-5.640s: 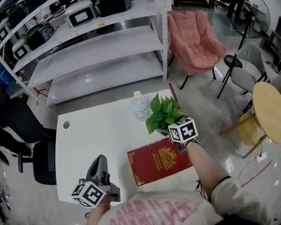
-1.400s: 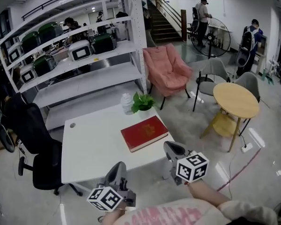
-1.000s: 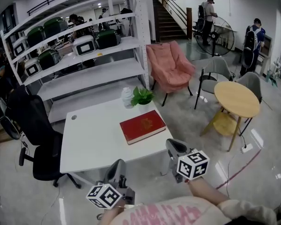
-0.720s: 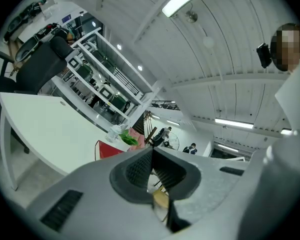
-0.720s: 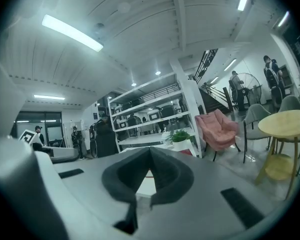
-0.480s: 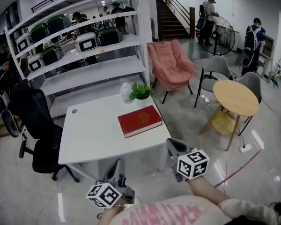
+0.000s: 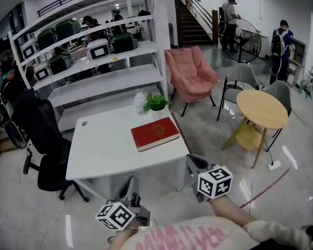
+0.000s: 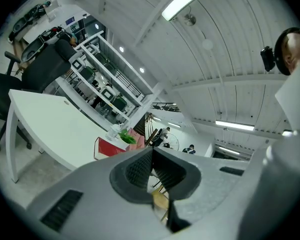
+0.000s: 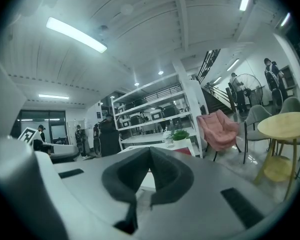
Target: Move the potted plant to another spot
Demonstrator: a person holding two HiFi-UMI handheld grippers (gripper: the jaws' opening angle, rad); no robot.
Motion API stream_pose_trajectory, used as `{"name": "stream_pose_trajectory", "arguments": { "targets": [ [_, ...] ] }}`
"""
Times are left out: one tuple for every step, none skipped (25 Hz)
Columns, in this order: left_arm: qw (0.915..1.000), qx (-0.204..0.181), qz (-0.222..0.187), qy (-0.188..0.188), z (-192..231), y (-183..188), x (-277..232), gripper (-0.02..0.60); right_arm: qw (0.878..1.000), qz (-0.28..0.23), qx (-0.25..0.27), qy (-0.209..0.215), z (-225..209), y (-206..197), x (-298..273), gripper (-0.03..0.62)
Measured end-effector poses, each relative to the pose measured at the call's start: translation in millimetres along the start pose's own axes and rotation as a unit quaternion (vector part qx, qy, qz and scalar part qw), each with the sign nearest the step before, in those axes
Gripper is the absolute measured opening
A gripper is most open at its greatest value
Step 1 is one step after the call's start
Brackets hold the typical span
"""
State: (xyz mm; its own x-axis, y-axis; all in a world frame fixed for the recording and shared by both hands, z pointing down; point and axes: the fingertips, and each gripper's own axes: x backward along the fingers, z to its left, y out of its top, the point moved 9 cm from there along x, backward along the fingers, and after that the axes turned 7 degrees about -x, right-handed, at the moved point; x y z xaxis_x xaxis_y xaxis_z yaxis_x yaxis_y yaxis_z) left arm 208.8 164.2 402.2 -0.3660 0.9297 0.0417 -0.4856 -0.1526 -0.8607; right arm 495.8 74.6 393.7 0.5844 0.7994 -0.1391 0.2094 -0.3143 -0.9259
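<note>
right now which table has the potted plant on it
The white rectangular table, with the potted plant at its far corner, not the round wooden table.

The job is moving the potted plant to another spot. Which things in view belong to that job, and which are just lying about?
Job: potted plant, white table under it, left gripper, right gripper (both jaws shut, empty).

Lying about: red book, bottle, pink chair, round wooden table, office chair.
</note>
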Motion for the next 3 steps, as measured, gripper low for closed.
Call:
{"name": "stream_pose_trajectory", "arguments": {
  "targets": [
    [1.0, 0.0, 0.0, 0.0, -1.2, -0.9, 0.7, 0.003, 1.0, 0.0, -0.001, 0.0, -0.8, -0.9, 1.7, 0.006],
    [1.0, -0.001, 0.0, 0.0, -2.4, -1.6, 1.3, 0.003, 1.0, 0.0, -0.001, 0.0, -1.7, -1.7, 3.6, 0.006],
    [1.0, -0.001, 0.0, 0.0, -3.6, -2.4, 1.9, 0.003, 1.0, 0.001, -0.002, -0.001, -2.6, -2.5, 5.4, 0.006]
  ]
}}
